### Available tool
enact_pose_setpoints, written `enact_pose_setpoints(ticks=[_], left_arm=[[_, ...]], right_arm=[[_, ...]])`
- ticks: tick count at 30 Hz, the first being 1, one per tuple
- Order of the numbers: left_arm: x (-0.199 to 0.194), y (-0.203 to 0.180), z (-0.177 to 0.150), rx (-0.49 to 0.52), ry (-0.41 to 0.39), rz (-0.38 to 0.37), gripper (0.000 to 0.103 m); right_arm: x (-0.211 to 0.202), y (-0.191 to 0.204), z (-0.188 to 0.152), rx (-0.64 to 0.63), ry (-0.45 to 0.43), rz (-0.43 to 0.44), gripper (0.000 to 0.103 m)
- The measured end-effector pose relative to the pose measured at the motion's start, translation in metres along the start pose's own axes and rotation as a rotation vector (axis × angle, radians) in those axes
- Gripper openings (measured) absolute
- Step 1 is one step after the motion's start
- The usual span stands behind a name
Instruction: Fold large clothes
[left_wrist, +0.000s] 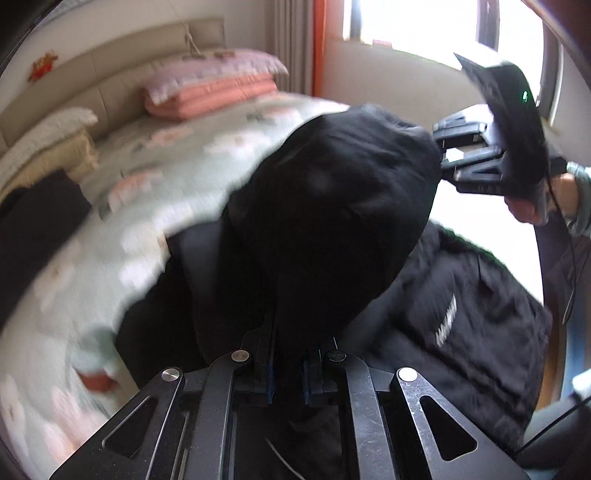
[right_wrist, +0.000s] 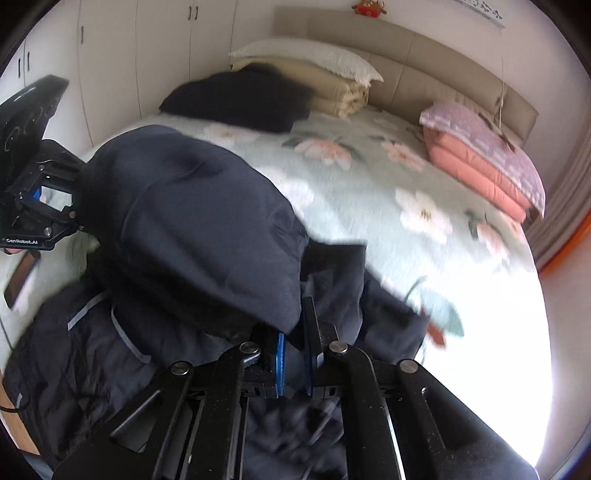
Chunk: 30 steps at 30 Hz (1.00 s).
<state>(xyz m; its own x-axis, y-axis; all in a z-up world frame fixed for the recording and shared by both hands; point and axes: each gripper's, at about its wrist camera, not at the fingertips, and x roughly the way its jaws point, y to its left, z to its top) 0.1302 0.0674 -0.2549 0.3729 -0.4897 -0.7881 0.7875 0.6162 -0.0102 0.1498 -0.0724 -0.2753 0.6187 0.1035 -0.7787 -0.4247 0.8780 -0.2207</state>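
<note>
I hold a dark jacket (left_wrist: 332, 206) lifted over a floral bedspread (right_wrist: 406, 206). My left gripper (left_wrist: 288, 354) and right gripper (right_wrist: 293, 347) each pinch a fold of its fabric, fingers pressed nearly together; the rest lies crumpled below.

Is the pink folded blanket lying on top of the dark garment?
No, the pink folded blanket sits by the headboard, apart from the dark garment.

Left gripper (left_wrist: 286, 325) jaws pinched tight on black garment (left_wrist: 332, 206); fabric billows upward ahead of fingers, lower portion spread over floral bedspread (left_wrist: 177, 162). Right gripper (left_wrist: 443, 151) at upper right, clamped on same garment edge, gripped by hand (left_wrist: 532, 201). Pink folded quilt (left_wrist: 210, 96) beside headboard. View motion-blurred.
</note>
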Motion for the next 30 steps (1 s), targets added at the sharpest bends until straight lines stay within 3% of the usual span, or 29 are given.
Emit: enact_pose_setpoints(ticks=[5,9,12,16,18,20,22,24,26,28,30], left_arm=[[0.004,-0.033,-0.042,0.045,0.041,0.053,0.015],[0.013,-0.047,-0.062,0.043,0.141,0.057,0.022],[0.009,-0.04,-0.074,-0.025,0.246,-0.024,0.024],[-0.022,-0.019,-0.073,-0.141,0.26,0.008,0.024],[-0.047,-0.005,-0.055,-0.199,0.198,0.042,0.024],[-0.064,0.005,-0.034,-0.227,0.142,0.07,0.024],[-0.08,0.015,-0.009,-0.243,0.085,0.102,0.031],[-0.088,0.023,0.02,-0.254,0.029,0.116,0.045],[-0.088,0.03,0.053,-0.274,-0.023,0.108,0.047],[-0.077,0.031,0.079,-0.268,-0.032,0.141,0.047],[-0.061,0.031,0.093,-0.275,-0.009,0.185,0.047]], right_arm=[[0.0,0.03,-0.049,-0.032,0.027,-0.018,0.009],[0.007,0.039,-0.081,-0.064,0.122,-0.024,0.011],[0.0,0.034,-0.101,-0.076,0.188,0.005,0.013],[-0.023,0.012,-0.109,-0.005,0.236,0.007,0.013],[-0.039,-0.005,-0.098,0.054,0.218,0.022,0.015],[-0.052,-0.023,-0.077,0.105,0.178,0.029,0.032],[-0.065,-0.039,-0.047,0.154,0.11,0.059,0.043],[-0.074,-0.047,-0.016,0.193,0.039,0.097,0.044],[-0.077,-0.05,0.011,0.235,-0.031,0.153,0.05],[-0.069,-0.051,0.036,0.26,-0.076,0.18,0.057],[-0.051,-0.044,0.054,0.277,-0.067,0.185,0.062]])
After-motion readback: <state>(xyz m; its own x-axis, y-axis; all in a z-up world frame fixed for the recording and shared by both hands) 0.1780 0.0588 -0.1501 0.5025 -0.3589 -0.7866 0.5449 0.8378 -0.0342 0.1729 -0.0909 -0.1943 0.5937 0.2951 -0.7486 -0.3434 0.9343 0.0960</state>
